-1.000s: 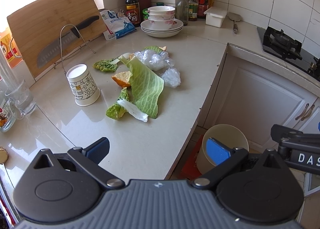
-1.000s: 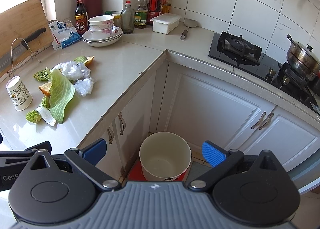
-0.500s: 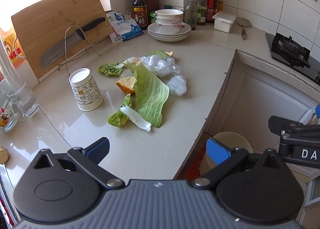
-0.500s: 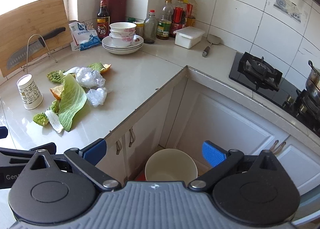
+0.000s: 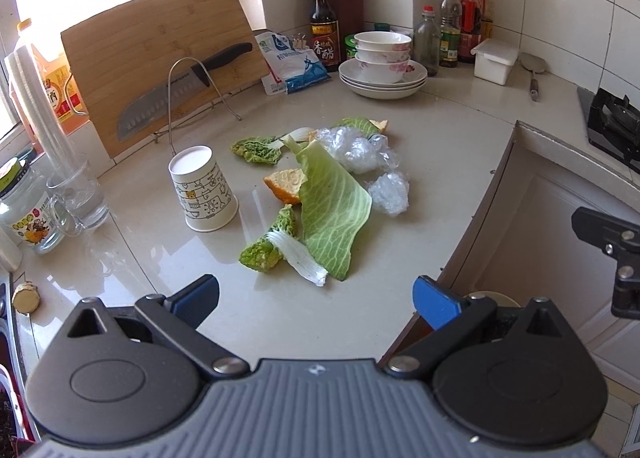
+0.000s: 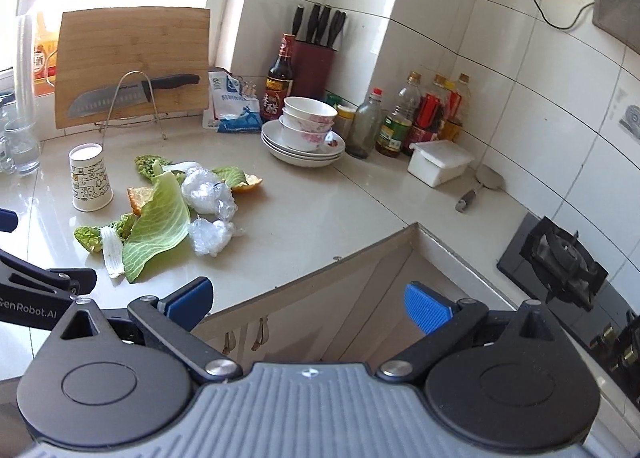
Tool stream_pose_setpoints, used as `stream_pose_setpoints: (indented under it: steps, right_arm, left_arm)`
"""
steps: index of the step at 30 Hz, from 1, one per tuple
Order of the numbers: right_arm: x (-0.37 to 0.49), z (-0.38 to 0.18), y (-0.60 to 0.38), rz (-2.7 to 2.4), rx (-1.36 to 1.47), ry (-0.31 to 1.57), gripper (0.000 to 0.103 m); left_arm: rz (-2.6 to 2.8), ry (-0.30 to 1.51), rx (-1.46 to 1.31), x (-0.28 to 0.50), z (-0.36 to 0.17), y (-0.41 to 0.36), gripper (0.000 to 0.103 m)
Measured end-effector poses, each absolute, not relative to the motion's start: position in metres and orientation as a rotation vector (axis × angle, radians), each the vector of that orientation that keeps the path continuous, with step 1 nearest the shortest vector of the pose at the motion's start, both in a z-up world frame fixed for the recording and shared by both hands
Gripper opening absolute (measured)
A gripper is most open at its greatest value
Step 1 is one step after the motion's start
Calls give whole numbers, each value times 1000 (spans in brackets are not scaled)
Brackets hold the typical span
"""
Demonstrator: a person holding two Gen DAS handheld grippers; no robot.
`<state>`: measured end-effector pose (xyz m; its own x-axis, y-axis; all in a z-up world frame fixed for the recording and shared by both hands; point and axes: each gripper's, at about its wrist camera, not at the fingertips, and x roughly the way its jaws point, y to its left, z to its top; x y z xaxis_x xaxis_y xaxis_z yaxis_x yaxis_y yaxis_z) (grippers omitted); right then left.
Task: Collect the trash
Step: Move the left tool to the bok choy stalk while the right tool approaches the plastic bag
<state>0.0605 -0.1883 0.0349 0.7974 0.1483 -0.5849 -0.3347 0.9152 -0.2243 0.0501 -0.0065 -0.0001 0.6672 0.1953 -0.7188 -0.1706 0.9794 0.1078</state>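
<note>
A pile of trash lies on the counter: a big cabbage leaf [image 5: 334, 214] [image 6: 158, 222], smaller green scraps [image 5: 264, 246], orange peel [image 5: 286, 186], crumpled clear plastic [image 5: 362, 148] [image 6: 208, 194] and a smaller plastic wad [image 5: 390, 194] [image 6: 210, 236]. An upside-down paper cup [image 5: 204, 188] [image 6: 90, 178] stands to its left. My left gripper [image 5: 316, 300] is open and empty, above the counter just short of the pile. My right gripper [image 6: 308, 308] is open and empty over the counter's front edge. A sliver of the bin's rim [image 5: 486, 294] shows below the counter.
A cutting board [image 5: 160, 54] with a knife [image 5: 180, 94] leans at the back left. Stacked bowls on plates [image 5: 382, 66], bottles [image 6: 396, 118], a white box [image 6: 440, 162] and a gas stove [image 6: 560, 254] line the back and right. Glass mug and jar [image 5: 32, 210] stand at the left.
Both grippers have risen and moved forward toward the counter; the pile looks closer. The bin on the floor has dropped out of the right wrist view. Both stay open.
</note>
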Motion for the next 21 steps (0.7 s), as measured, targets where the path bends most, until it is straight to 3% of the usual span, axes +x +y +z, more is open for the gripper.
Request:
stream_pose_setpoints:
  steps: [11,21]
  right_arm:
    - [85,31,-199,437,-267,570,103]
    - [105,11,-164,552,-206,624,103]
  left_arm:
    - [199,803,77,63,-2,-9,102]
    - [32,776,90,86,-22,33,102]
